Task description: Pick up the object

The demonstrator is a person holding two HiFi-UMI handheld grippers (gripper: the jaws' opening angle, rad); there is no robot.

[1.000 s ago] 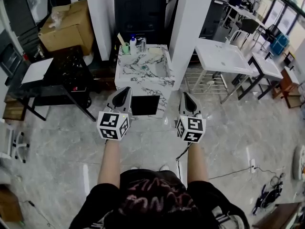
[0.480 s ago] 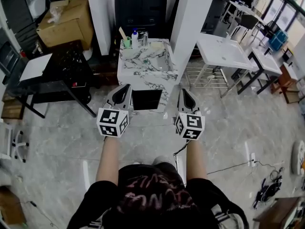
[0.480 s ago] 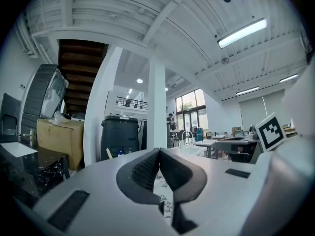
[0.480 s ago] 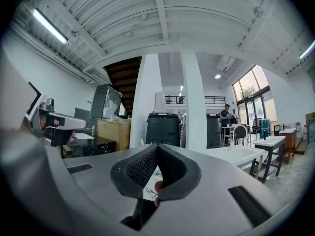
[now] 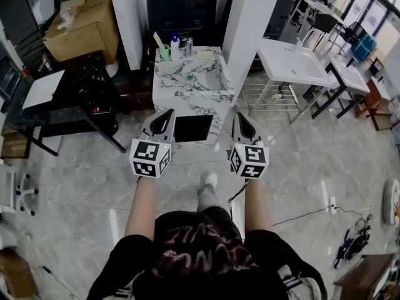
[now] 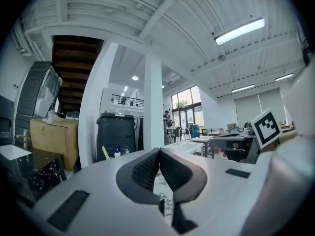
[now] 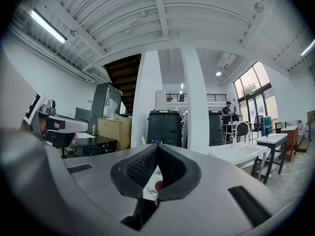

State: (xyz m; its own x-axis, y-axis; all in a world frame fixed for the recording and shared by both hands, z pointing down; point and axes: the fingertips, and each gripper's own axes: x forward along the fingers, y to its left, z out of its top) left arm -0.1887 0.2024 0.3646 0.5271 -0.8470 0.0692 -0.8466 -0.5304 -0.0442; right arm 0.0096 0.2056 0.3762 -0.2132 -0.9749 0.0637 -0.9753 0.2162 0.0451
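A marble-patterned stand [image 5: 201,108] is straight ahead in the head view, its top sunk like a basin. At its far edge are a green cup [image 5: 164,52], a blue-capped bottle [image 5: 175,44] and a pale yellow item [image 5: 204,55]. A small dark object [image 5: 187,77] lies in the basin; I cannot tell what it is. My left gripper [image 5: 164,119] and right gripper [image 5: 241,121] are held side by side just short of the stand's near edge. Both are shut and empty, as the left gripper view [image 6: 160,150] and right gripper view [image 7: 157,146] confirm.
A black bin [image 5: 181,8] and a white pillar [image 5: 250,24] stand behind the stand. To the left are a cardboard box [image 5: 78,24] and a black table [image 5: 81,92], to the right white tables [image 5: 294,67]. A cable [image 5: 300,220] lies on the floor.
The person has stepped toward the marble stand, and a foot now shows below the grippers. Both grippers have come closer to the stand's near edge. Both stay shut.
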